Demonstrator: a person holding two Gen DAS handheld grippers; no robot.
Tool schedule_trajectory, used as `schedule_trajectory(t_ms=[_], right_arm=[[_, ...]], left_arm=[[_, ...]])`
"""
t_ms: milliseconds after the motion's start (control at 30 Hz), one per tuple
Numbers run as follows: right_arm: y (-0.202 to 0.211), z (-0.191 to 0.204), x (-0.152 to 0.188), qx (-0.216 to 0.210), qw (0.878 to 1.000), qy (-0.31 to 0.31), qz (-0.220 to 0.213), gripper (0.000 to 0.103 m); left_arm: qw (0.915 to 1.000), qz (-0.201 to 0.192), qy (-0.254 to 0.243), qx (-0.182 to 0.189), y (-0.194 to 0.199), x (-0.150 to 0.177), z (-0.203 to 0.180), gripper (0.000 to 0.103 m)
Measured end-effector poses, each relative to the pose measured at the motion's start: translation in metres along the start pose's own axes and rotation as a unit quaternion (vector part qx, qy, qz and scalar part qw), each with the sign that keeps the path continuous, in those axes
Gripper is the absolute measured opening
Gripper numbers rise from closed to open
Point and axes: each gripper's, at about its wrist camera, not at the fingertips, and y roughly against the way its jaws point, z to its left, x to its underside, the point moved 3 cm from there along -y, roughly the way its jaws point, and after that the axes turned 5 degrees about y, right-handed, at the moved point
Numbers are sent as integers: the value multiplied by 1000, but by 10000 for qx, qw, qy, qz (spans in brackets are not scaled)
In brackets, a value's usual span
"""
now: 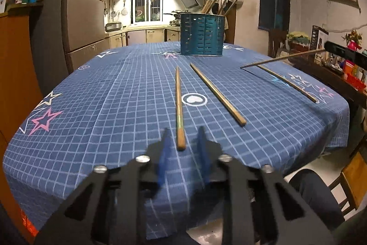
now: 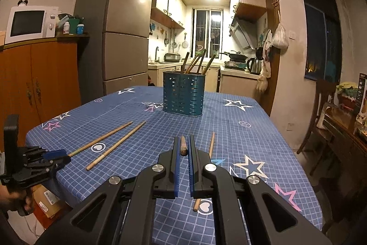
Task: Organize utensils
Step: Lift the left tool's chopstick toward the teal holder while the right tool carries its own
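Kitchen table, blue checked cloth [image 1: 114,95]. Holder [image 2: 183,97] at the far end already has several chopsticks. My right claw [image 2: 183,148] clamps one chopstick [image 2: 183,145]. Left claw [image 1: 183,137] is narrowly parted around another's end [image 1: 180,111], not gripping. Two more loose [image 1: 218,94].

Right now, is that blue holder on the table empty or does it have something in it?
Not empty. Several wooden chopsticks stick up out of the blue holder, which stands upright on the table.
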Motion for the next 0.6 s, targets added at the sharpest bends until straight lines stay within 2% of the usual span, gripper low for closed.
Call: schedule_trajectory(t_ms=[167, 233, 400, 600], right_arm=[[-3, 2, 0, 1, 10000, -2, -4, 8], [-4, 2, 0, 7, 10000, 2, -16, 8], [-2, 1, -3, 41, 9999, 33, -129, 8], [3, -1, -10, 45, 9996, 92, -265, 7]], left_arm=[[9997, -168, -146, -91, -1, 4, -5, 15], [9996, -213, -126, -153, 0, 5, -5, 5], [9997, -200, -36, -145, 5, 2, -3, 5], [9988, -466, -88, -121, 24, -25, -4, 5]])
